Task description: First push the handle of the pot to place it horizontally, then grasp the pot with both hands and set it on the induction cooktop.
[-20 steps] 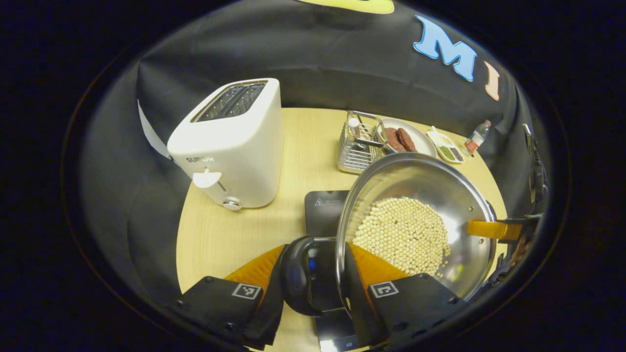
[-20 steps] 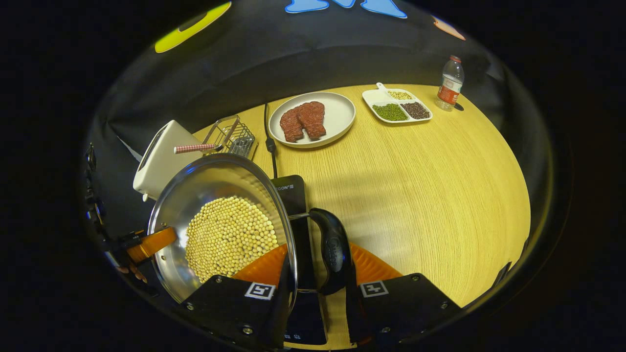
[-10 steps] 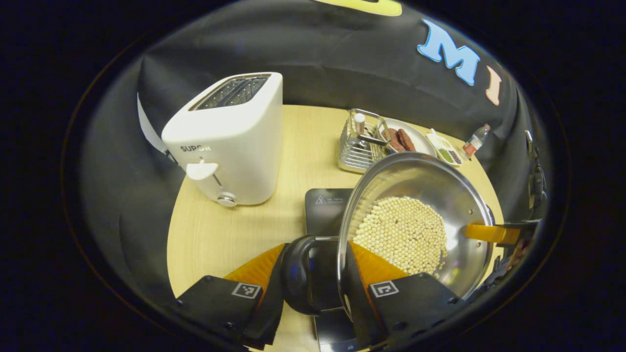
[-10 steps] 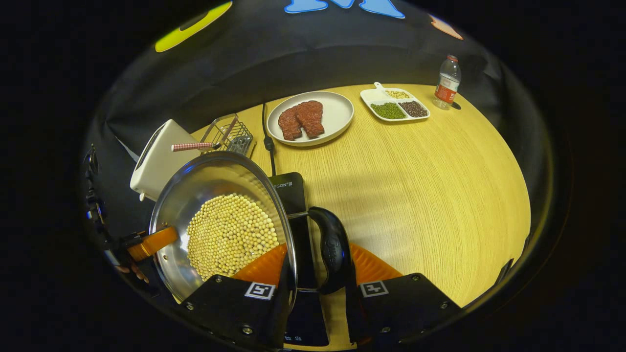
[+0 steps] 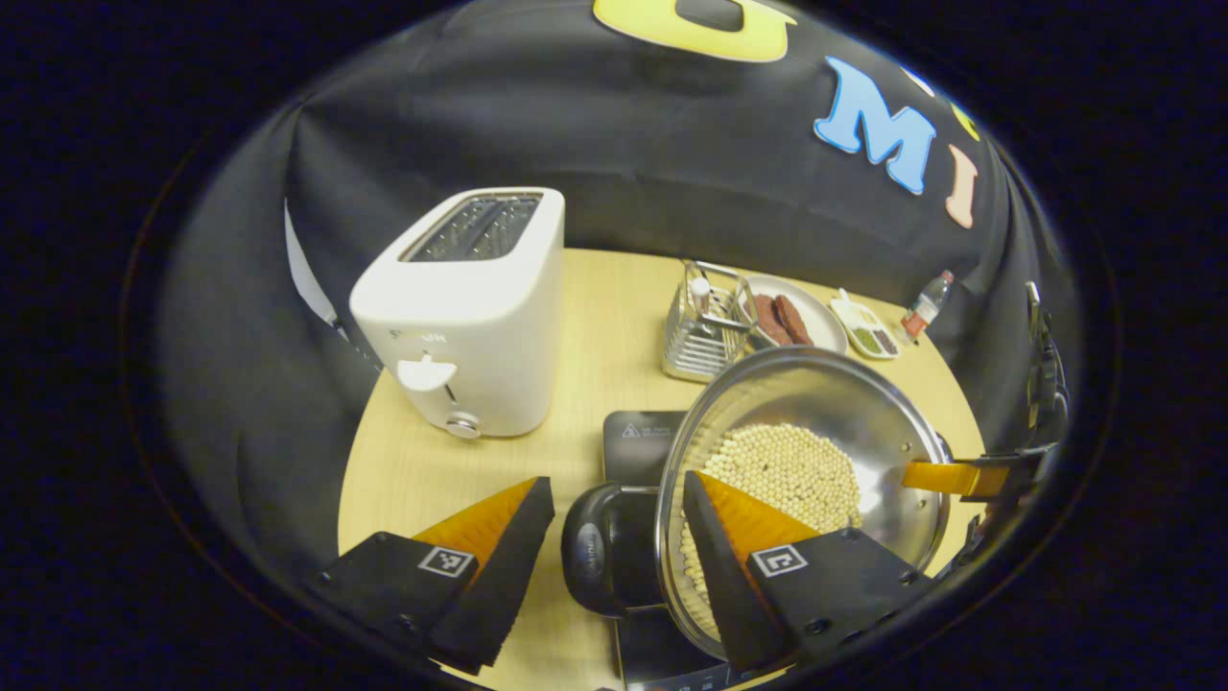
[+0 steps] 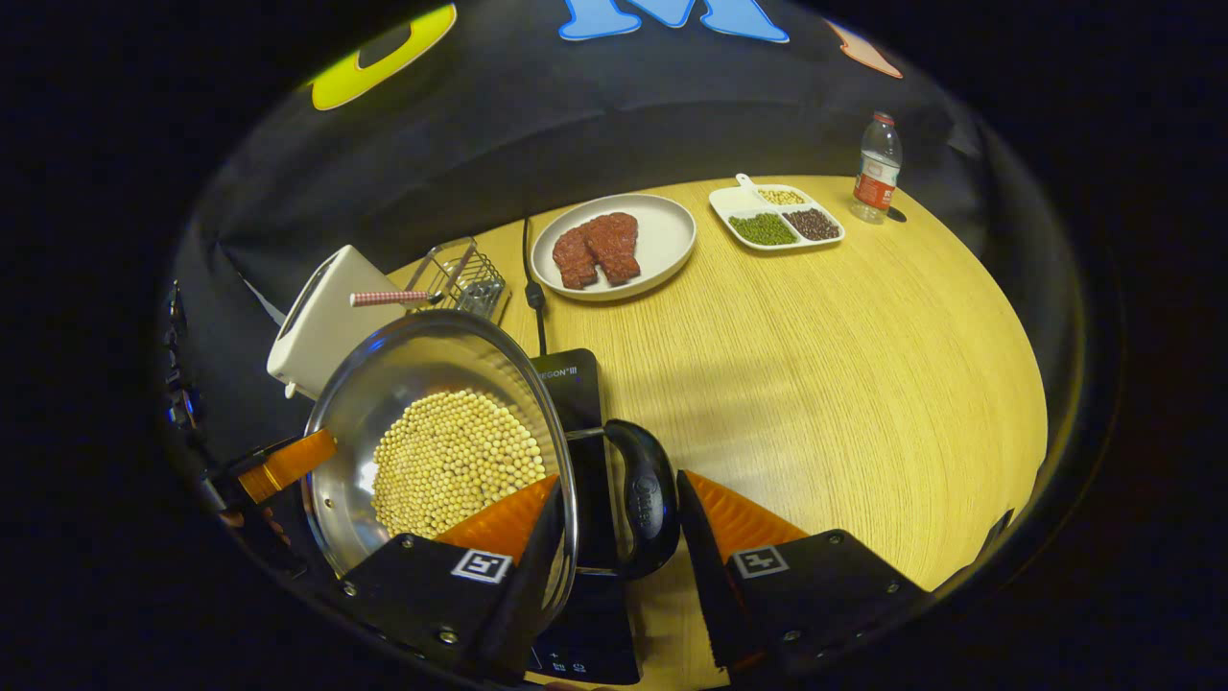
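— Where's your pot [image 5: 801, 470]?
— On the induction cooktop [image 5: 641, 437], its handles between your spread fingers.
— Your grippers?
— Left gripper [image 5: 614, 537] and right gripper [image 6: 614, 523] both gape, touching nothing.

We see a round wooden table [image 6: 863, 365] under warm light. Black cloth [image 6: 595, 125] hangs close behind it as the wall.

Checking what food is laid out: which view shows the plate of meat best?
The right gripper view: the plate of meat lies open and fairly near, both pieces visible. In the left gripper view the plate is small and distant, partly hidden behind the wire basket.
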Demonstrator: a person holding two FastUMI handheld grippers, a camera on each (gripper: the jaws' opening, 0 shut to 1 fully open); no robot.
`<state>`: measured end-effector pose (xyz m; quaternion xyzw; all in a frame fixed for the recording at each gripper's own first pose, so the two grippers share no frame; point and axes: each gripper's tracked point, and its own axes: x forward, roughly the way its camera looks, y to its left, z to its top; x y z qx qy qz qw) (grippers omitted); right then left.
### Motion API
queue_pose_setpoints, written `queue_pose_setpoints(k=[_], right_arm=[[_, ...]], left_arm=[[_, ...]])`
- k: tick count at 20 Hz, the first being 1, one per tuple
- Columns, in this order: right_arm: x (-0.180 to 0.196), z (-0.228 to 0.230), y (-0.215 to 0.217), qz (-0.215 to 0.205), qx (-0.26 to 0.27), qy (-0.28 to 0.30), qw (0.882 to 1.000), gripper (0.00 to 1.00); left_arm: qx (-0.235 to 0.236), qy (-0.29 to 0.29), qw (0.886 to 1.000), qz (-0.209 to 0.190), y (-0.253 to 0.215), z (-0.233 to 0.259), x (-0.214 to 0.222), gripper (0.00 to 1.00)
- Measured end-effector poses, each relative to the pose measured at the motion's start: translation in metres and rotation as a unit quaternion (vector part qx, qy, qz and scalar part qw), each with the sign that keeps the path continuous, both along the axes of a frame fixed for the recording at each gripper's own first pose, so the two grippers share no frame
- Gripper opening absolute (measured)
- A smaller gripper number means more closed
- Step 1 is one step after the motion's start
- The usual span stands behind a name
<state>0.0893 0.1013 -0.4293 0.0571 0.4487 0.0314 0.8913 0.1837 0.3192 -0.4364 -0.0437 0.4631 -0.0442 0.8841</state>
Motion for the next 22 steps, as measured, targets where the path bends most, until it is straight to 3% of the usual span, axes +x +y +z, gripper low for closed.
queue_pose_setpoints(k=[3,4,8,12,18,22], right_arm=[[0.002,0.038,-0.013,0.015,-0.009,-0.064,0.998,0.92],[0.007,0.053,-0.022,0.017,-0.016,-0.09,0.996,0.93],[0.001,0.128,-0.064,0.015,-0.041,-0.192,0.98,0.93],[-0.013,0.219,-0.103,0.024,-0.056,-0.294,0.954,0.93],[-0.053,0.337,-0.168,0.011,-0.046,-0.408,0.912,0.93],[-0.087,0.39,-0.207,0.006,-0.024,-0.442,0.897,0.93]], left_arm=[[0.027,-0.057,0.998,0.022,0.01,0.046,0.001,0.92],[0.036,-0.083,0.995,0.03,0.009,0.066,-0.001,0.96],[0.032,-0.172,0.984,0.045,-0.031,0.157,-0.011,0.96],[0.024,-0.255,0.965,0.051,-0.1,0.249,-0.023,0.96],[0.03,-0.387,0.921,0.036,-0.223,0.371,-0.059,0.95],[0.029,-0.431,0.901,0.036,-0.295,0.437,-0.089,0.96]])
